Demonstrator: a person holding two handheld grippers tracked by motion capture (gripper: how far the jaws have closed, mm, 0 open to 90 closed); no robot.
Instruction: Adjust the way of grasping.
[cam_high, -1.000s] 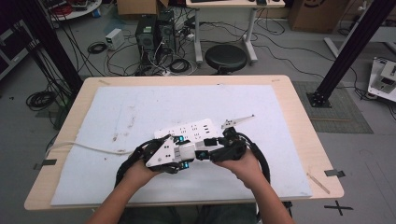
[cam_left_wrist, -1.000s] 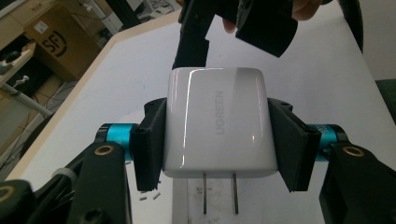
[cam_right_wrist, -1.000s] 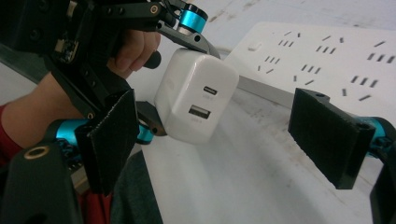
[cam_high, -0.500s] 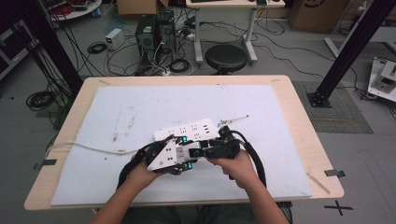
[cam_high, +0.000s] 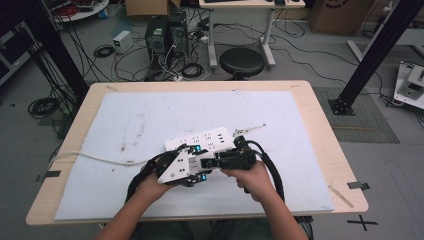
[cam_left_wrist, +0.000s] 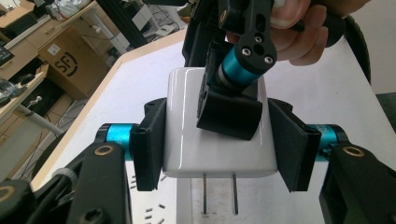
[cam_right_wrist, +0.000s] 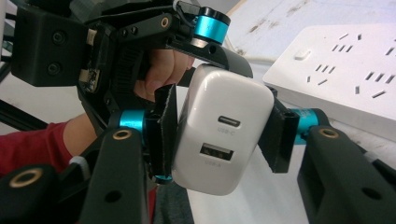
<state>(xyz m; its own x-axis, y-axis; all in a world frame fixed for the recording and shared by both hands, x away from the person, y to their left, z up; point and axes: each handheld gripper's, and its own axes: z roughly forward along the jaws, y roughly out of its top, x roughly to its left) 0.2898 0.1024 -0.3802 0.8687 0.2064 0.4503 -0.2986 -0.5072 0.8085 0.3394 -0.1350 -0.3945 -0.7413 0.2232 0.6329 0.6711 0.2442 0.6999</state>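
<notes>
While the left gripper (cam_left_wrist: 219, 154) clamps the white charger (cam_left_wrist: 187, 140) by its sides, prongs pointing down above the power strip (cam_high: 205, 141), the right gripper (cam_right_wrist: 224, 135) has just been closing onto the same charger from its port end.

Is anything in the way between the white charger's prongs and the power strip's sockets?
Nothing visible. In the left gripper view the white charger, clamped in the left gripper, hangs with its prongs pointing down at the power strip, with open air below them. The right gripper has just been closing on the charger's sides, clear of the prongs.
</notes>
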